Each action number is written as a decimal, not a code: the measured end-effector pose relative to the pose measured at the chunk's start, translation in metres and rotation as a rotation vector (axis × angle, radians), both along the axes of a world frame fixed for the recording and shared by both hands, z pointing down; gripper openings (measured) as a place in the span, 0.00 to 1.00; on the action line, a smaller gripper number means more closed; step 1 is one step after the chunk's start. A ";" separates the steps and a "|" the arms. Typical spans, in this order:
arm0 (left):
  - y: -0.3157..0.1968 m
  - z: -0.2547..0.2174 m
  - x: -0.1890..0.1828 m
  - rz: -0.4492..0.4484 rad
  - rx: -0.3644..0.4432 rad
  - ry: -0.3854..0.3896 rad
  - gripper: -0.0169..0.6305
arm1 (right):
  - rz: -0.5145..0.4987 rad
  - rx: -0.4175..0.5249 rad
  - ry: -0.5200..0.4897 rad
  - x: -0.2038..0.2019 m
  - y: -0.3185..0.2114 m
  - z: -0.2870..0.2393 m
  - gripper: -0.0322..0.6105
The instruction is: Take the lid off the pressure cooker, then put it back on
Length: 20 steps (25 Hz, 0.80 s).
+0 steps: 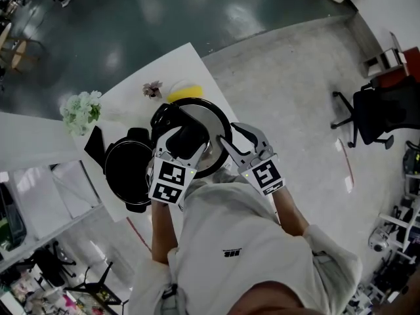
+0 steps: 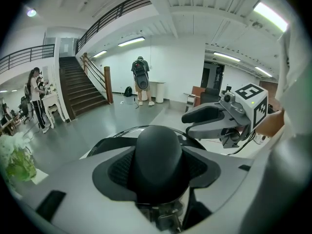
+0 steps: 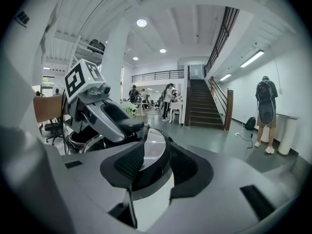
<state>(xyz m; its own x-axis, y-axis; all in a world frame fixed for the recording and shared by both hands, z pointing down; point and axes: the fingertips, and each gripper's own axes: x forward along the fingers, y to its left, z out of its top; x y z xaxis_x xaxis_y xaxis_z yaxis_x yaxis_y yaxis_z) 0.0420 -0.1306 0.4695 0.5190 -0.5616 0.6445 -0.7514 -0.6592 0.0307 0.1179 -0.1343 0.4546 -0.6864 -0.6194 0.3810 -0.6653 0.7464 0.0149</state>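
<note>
1. At lower centre of the head view, the left gripper has its jaws partly spread and clamped on the black knob of the lid, apparently carrying its weight.
2. Just right of it, the right gripper has its jaws nipped on the lid's rim, likely to keep it level.
3. The lid is off. The open pressure cooker sits left of it on the white desk, so refitting looks to be next.
4. Flowers stand farther back, at upper left.
</note>
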 end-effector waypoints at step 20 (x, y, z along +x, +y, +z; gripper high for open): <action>-0.007 0.061 0.055 -0.041 -0.074 0.021 0.47 | -0.009 -0.085 0.024 0.047 -0.007 0.043 0.31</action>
